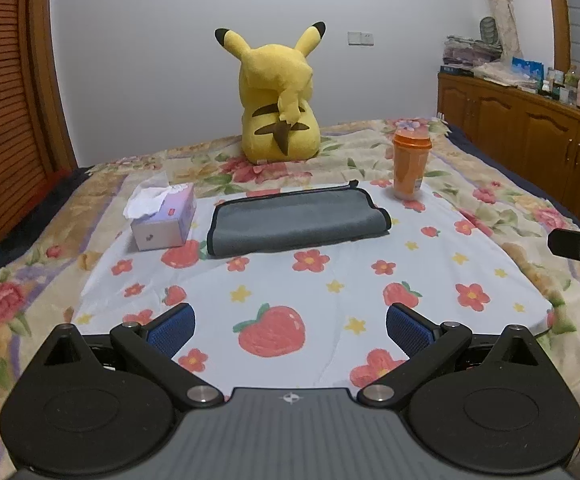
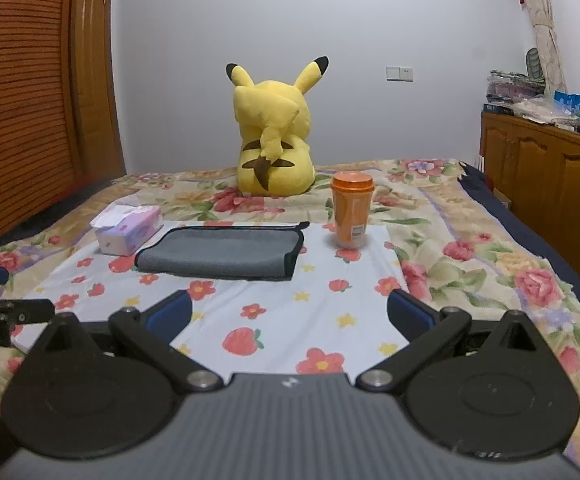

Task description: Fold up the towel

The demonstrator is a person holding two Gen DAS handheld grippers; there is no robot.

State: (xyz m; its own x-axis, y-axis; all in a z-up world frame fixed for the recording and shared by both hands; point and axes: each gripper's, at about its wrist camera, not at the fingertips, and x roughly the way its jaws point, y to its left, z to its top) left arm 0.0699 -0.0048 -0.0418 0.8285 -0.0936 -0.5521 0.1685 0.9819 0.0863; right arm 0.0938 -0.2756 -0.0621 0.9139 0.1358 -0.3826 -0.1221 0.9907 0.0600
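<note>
Left gripper (image 1: 290, 326) nearest, black linkage arms, ribbed grey body, blue textured pads on its fingers (image 1: 175, 326) spread wide, holding nothing; right gripper (image 2: 290, 312) same build, fingers (image 2: 410, 312) also spread and empty. Both hang over a thin pale-blue sheet (image 1: 370, 280) printed with strawberries, red flowers and yellow stars, slightly creased, laid on the bed (image 2: 490, 248) (thicker floral blanket under it). Further out on the sheet, the towel (image 1: 296, 222): grey, soft nap, black-bound edge, folded to a flat oblong, well apart from both grippers. Just left of it, a rectangular cardboard tissue box (image 1: 163, 220), white tissue crumpled out the top. Right of the towel, an upright orange plastic cup (image 1: 410, 164) with lid. Beyond, a yellow plush toy (image 1: 279, 96), back turned, black-tipped ears. Wooden cabinet (image 1: 530, 128) far right.
</note>
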